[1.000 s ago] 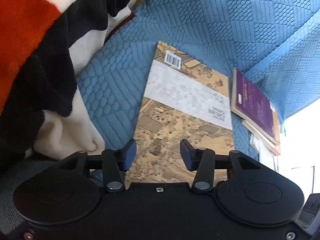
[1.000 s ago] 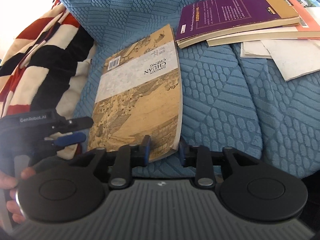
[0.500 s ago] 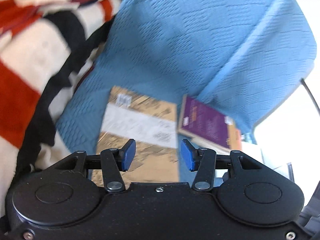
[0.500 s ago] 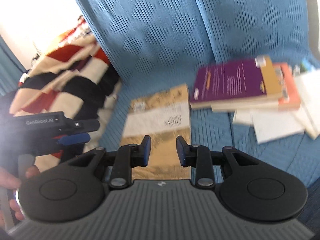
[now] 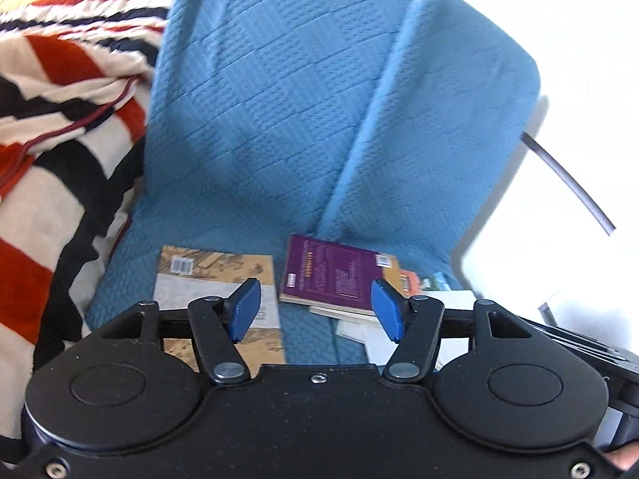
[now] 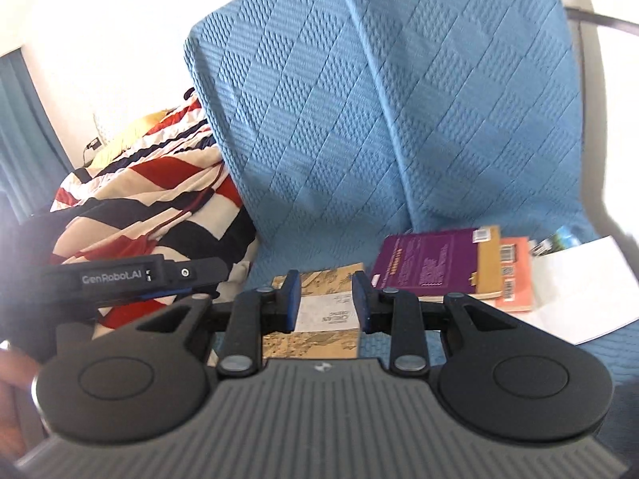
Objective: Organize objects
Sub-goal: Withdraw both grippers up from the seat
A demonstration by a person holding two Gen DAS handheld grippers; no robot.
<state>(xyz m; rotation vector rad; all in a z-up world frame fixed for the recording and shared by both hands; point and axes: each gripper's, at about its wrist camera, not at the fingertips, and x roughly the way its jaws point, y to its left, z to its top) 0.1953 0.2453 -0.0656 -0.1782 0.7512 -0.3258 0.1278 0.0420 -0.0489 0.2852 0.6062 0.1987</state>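
A tan book with a white band (image 5: 207,279) (image 6: 331,311) lies flat on the blue sofa seat. To its right a purple book (image 5: 331,275) (image 6: 431,263) tops a stack with an orange book (image 6: 515,271) and white papers (image 6: 583,287). My left gripper (image 5: 315,305) hangs well above the books, its jaws opening with nothing between them. My right gripper (image 6: 325,299) also hovers above the tan book, its fingers apart and empty. The left gripper's body (image 6: 131,277) shows at the left of the right wrist view.
A red, white and black striped blanket (image 5: 52,167) (image 6: 151,199) is heaped on the left of the sofa. Two blue quilted back cushions (image 5: 275,92) (image 6: 399,111) rise behind the books. A dark cable (image 5: 567,183) runs at the right.
Both grippers have risen and pulled back from the tan book, so the sofa back and book stack came into view. The left gripper's jaws have spread wider.
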